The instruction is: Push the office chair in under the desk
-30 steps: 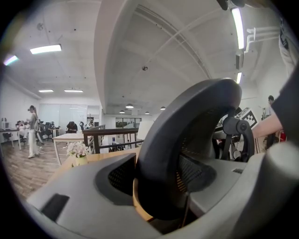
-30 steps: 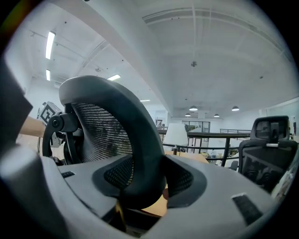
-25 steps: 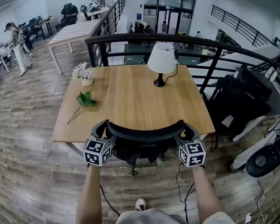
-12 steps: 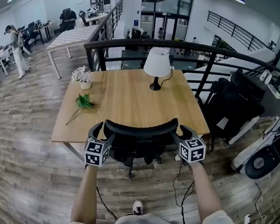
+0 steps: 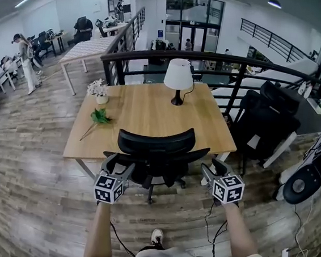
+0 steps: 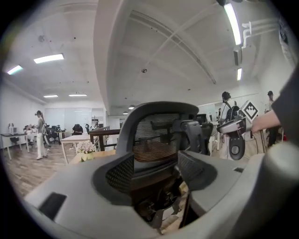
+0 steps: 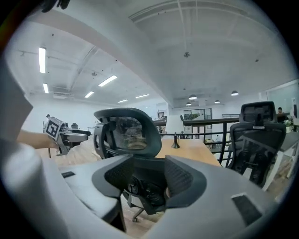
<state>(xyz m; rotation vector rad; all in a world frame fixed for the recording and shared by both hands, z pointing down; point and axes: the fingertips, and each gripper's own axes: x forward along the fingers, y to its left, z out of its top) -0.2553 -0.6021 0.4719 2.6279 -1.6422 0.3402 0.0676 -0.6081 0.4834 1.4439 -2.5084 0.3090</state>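
The black mesh office chair point(image 5: 156, 142) stands with its seat tucked under the near edge of the wooden desk point(image 5: 145, 109), backrest upright at the desk's rim. My left gripper point(image 5: 118, 163) hangs open just below and left of the backrest, apart from it. My right gripper point(image 5: 211, 168) is below and right of the backrest, also apart; its jaws are closing a little with nothing between them. In the left gripper view the chair point(image 6: 154, 135) shows beyond the open gripper point(image 6: 154, 172). The right gripper view shows the chair point(image 7: 126, 130) beyond that gripper point(image 7: 142, 177).
On the desk stand a white lamp point(image 5: 179, 76), a small flower pot point(image 5: 100, 90) and a green sprig point(image 5: 99, 115). A black railing point(image 5: 213, 59) runs behind the desk. A second black chair point(image 5: 264, 119) stands right. Cables point(image 5: 214, 216) lie on the wood floor near my shoe point(image 5: 158, 236).
Both grippers have come off the ends of the backrest and drawn back toward me. The chair now sits further in under the desk.
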